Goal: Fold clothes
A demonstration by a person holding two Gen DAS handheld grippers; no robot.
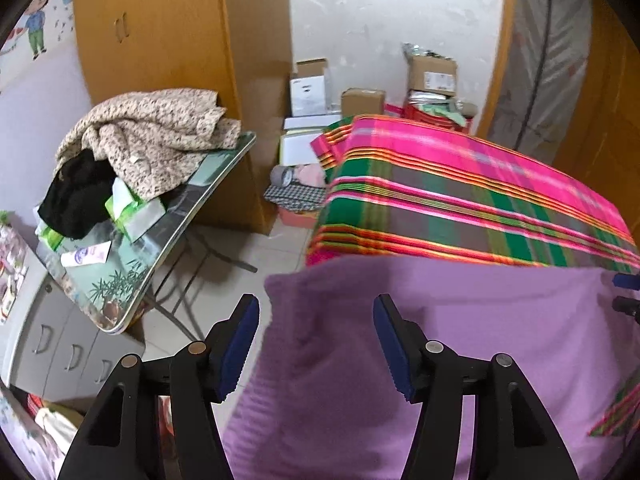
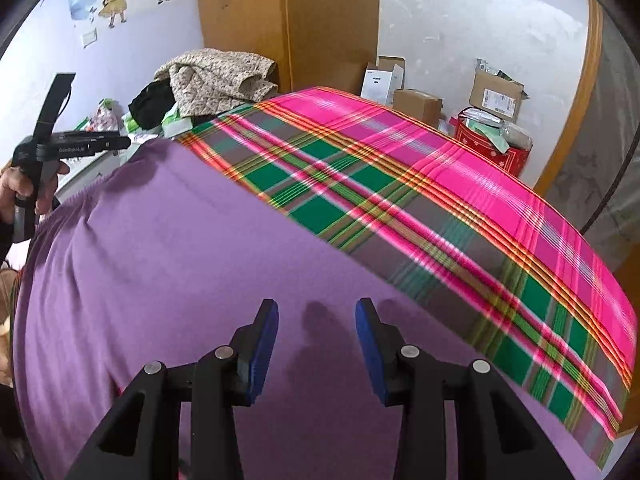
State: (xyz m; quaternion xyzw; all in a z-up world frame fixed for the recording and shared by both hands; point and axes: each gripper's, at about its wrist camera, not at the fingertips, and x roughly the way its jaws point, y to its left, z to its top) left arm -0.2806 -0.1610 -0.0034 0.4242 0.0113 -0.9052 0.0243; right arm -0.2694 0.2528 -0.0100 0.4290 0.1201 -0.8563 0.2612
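A purple knit garment [image 1: 480, 340] lies spread on a pink and green plaid cloth [image 1: 460, 184] that covers the bed. My left gripper [image 1: 316, 304] hangs open over the garment's left edge; the fabric runs beneath its right finger and the pads do not press it. The right gripper's tips [image 1: 626, 294] show at the right edge of this view. In the right wrist view my right gripper [image 2: 317, 306] is open just above the purple garment [image 2: 180, 240], with nothing pinched. A hand [image 2: 24, 188] holds the left gripper's body [image 2: 72, 146] at the garment's far left side.
A folding table [image 1: 192, 216] left of the bed carries a speckled beige garment [image 1: 160, 136], a black garment [image 1: 76, 200] and tissue packs. Cardboard boxes [image 1: 432, 76] sit by the far wall, beside a wooden wardrobe [image 1: 160, 40]. Grey drawers [image 1: 60, 344] stand at lower left.
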